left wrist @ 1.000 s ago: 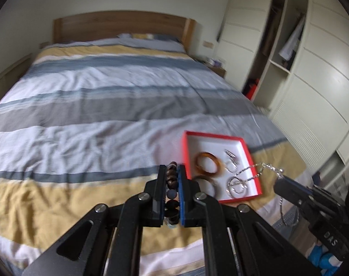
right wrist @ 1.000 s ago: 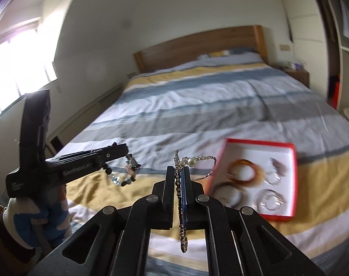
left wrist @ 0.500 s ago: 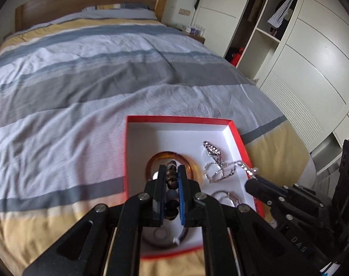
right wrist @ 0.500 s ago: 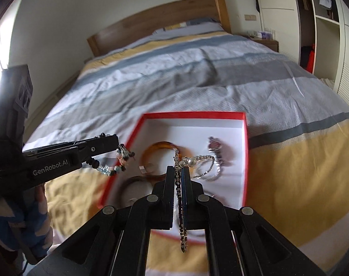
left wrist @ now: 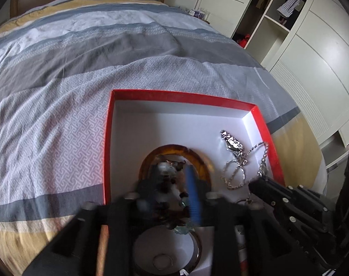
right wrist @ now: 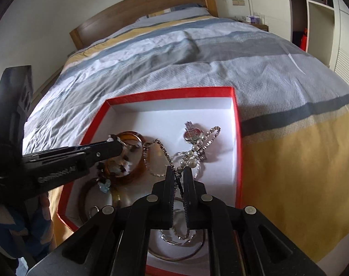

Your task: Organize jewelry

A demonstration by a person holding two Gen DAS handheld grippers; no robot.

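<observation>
Both our grippers hang over the red box (right wrist: pixel 237 138). Our left gripper (left wrist: pixel 168 191) spreads, dropping the beaded bracelet (left wrist: pixel 167 177) onto the amber bangle (left wrist: pixel 197 158); our right gripper (right wrist: pixel 179 174) opens, chain necklace (right wrist: pixel 197 147) between its jaws, not yet dropped.

red rim on the box (right wrist: pixel 237 138), plain white inside. amber-brown bangle (left wrist: pixel 174 149), glossy and mottled. silver chain (right wrist: pixel 160 151) with white pearls (right wrist: pixel 192 158). bead bracelet (left wrist: pixel 172 184) in dark, white and pale blue. bedspread (left wrist: pixel 71 80) striped grey, white, blue-grey and mustard yellow, with a fine maze pattern. black tongs (right wrist: pixel 179 174), wooden headboard (right wrist: pixel 140 7), cream wardrobe (left wrist: pixel 312 69).
</observation>
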